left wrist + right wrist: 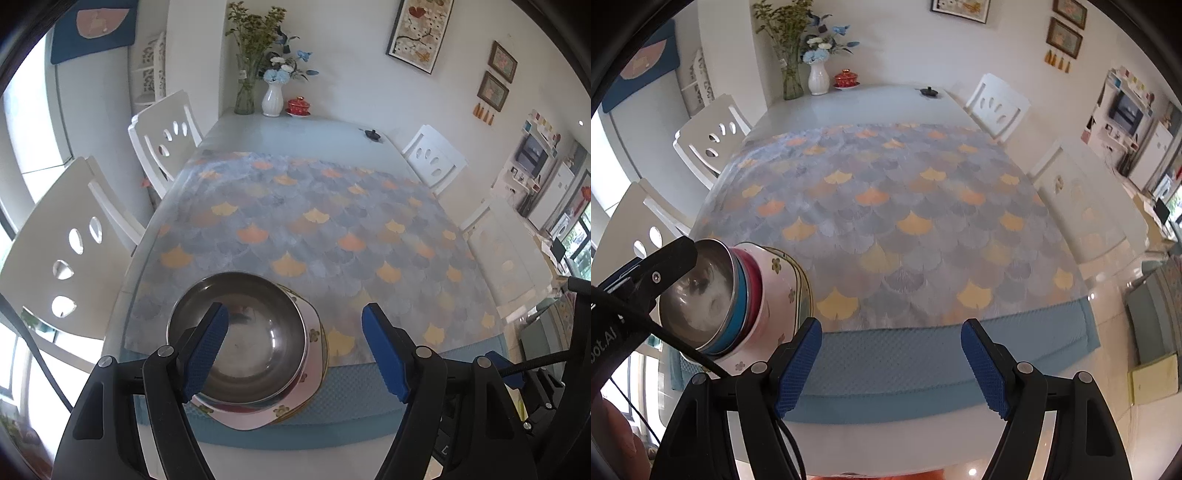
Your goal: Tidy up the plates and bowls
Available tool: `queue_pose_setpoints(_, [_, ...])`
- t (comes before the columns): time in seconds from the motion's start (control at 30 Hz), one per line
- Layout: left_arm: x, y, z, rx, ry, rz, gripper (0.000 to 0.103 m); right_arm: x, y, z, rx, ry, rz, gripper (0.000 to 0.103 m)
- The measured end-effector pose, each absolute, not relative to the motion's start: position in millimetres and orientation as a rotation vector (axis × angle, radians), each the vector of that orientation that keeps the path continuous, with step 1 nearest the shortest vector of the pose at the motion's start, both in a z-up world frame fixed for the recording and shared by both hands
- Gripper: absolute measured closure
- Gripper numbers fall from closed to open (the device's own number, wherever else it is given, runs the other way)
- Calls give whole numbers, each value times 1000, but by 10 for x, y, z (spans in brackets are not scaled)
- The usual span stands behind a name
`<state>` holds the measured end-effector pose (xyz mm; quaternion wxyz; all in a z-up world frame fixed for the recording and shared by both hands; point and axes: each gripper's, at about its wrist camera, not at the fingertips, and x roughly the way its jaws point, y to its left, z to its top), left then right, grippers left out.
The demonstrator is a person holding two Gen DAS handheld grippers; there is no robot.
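Left tool (295, 328): jaws wide, empty, above the steel bowl (238, 336).
Right tool (892, 345): open, holding nothing.
Risk: bumping the stack (768, 295) could tip it off the counter (923, 413) edge.

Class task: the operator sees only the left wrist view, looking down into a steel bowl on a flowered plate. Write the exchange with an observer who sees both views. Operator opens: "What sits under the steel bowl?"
Observer: From the right wrist view, the shiny steel bowl is nested in a blue bowl, and that in a red bowl.
Operator: And the plate below?
Observer: The white flowered plate lies on more plates; a green-rimmed edge shows beneath it.
Operator: Is the right gripper holding anything?
Observer: No. The right gripper is open, above the light blue quilted mat, right of the stack.
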<state>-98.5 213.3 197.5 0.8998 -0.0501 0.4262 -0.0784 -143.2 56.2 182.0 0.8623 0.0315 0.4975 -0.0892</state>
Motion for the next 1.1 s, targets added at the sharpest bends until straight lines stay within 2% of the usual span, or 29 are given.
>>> queue_pose_setpoints(1.1, [-692, 1794, 1916, -121, 931, -118, 30, -997, 214, 1712, 65, 1106, -133, 27])
